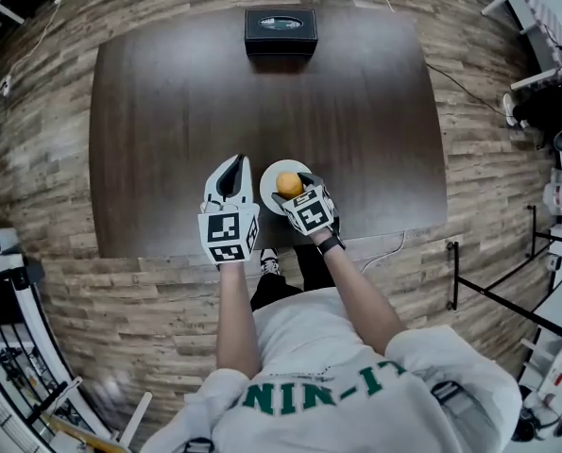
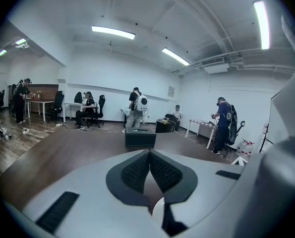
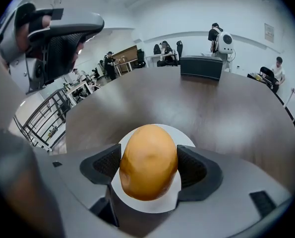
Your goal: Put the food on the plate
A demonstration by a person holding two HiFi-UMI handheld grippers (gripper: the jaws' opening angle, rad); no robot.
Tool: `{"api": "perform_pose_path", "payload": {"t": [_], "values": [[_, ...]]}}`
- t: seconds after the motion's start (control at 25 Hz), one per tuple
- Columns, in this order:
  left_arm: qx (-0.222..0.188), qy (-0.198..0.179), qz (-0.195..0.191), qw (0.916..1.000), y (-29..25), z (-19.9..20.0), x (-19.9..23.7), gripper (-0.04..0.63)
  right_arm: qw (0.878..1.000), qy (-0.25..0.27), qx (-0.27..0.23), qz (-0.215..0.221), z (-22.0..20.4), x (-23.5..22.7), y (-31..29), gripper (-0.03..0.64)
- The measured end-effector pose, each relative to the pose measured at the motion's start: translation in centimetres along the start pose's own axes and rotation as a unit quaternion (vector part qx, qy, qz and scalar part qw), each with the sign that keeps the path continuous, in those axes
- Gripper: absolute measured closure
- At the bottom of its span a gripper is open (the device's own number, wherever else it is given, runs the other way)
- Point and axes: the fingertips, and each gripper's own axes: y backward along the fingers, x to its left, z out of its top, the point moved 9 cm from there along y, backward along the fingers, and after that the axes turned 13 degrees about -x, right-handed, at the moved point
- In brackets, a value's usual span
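Orange food gripped over plate near table edge.

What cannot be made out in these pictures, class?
- Right gripper view: whether the orange-brown egg-shaped food touches the round white plate; the food's own bulk hides its underside.
- Head view: the plate's near edge, covered by the right gripper.
- Head view: the black rectangular box; its top label is too small to read.
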Motion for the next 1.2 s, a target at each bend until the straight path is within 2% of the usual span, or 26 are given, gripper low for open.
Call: {"api": "perform_pose_path", "payload": {"t": [0.28,0.44,0.56,0.92,1.2], "values": [[0.002,0.014,0.000,0.9999,-0.4,-0.4,0.0,0.581,1.000,-0.007,-0.002,0.002,-0.5,-0.2,-0.5,0.252],[0.007,0.016,-0.004,0.9998,-0.7,-0.8,-0.3,0.581,1.000,-0.018,-0.009,0.005,-0.5,-0.5,-0.1,0.175],[0.007,0.007,0.003,0.9999,-0.5,-0.9,-0.5,0.581,0.999,-0.021,-0.029,-0.007,-0.3,-0.7,0.6,0.153],[-0.007,0.010,0.007,0.9999,-0.8,0.8,-0.1,0.581,0.994,-0.031,-0.100,-0.037,3.7,-2.7,3.4,0.159],[-0.036,-0.011,0.002,0.9993,-0.6,4.6,-0.8,0.581,0.981,-0.033,-0.182,-0.063,9.0,-3.7,8.0,0.229]]}}
